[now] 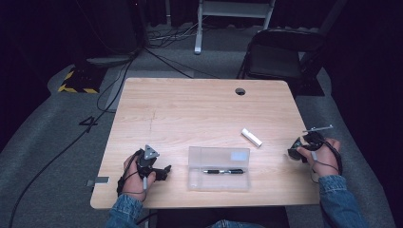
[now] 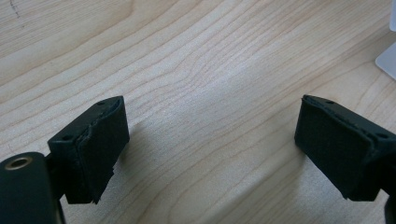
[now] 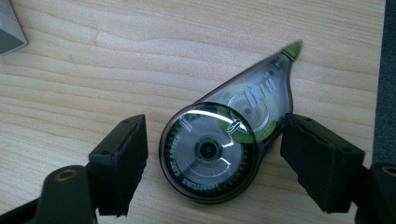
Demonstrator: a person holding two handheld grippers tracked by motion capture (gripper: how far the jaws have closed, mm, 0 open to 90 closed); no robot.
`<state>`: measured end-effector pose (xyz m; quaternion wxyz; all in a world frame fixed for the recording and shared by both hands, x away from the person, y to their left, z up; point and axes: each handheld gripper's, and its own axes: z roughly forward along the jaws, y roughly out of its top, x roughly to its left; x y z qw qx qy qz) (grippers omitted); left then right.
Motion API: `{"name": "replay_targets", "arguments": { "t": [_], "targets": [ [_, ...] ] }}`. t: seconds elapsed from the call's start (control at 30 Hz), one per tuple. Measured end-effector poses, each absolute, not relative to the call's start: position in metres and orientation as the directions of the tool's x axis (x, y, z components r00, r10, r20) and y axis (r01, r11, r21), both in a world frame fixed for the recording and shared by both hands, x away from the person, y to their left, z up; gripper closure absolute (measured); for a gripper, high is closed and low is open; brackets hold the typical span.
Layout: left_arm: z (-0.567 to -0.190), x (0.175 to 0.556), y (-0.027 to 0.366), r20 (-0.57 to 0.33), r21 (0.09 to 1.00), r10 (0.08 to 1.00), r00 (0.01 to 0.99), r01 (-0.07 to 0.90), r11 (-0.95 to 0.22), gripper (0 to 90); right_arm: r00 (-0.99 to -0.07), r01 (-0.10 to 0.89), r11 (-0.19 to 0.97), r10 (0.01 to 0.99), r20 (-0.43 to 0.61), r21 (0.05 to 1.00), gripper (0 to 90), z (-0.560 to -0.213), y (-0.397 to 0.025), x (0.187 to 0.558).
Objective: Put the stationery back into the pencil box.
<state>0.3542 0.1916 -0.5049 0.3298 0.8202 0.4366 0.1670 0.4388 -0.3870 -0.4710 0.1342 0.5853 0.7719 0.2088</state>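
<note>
So the right gripper (image 3: 212,158) has its 2 jaws spread wide with the correction tape dispenser (image 3: 219,149) lying flat on the table (image 1: 190,109) right between them, one jaw just about touching its edge, not clamped yet, which looks like lining up for a grab across the round body. The left gripper (image 2: 210,149) is released too, nothing but bare wood between its jaws, probably just parked. The clear pencil case (image 1: 218,168) with a pen (image 1: 223,171) inside sits between the 2 grippers, and a white eraser (image 1: 251,137) lies just beyond it.
</note>
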Motion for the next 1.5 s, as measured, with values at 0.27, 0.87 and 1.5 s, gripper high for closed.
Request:
{"name": "replay_targets", "arguments": {
  "t": [0.27,0.87,1.5],
  "targets": [
    [-0.505,0.353,0.191,-0.016,0.687,0.827,0.562,0.607,-0.400,10.6,-0.296,0.843,0.241,0.954,0.041,0.482,26.3,-0.476,-0.384,0.442],
    [-0.505,0.349,0.191,-0.015,0.685,0.831,0.556,0.611,-0.396,10.6,-0.396,0.790,0.340,0.918,0.001,0.511,50.2,-0.475,-0.376,0.451],
    [-0.505,0.348,0.191,-0.018,0.684,0.832,0.555,0.613,-0.395,10.6,-0.388,0.799,0.320,0.921,0.029,0.508,52.0,-0.470,-0.373,0.449]
  ]
}}
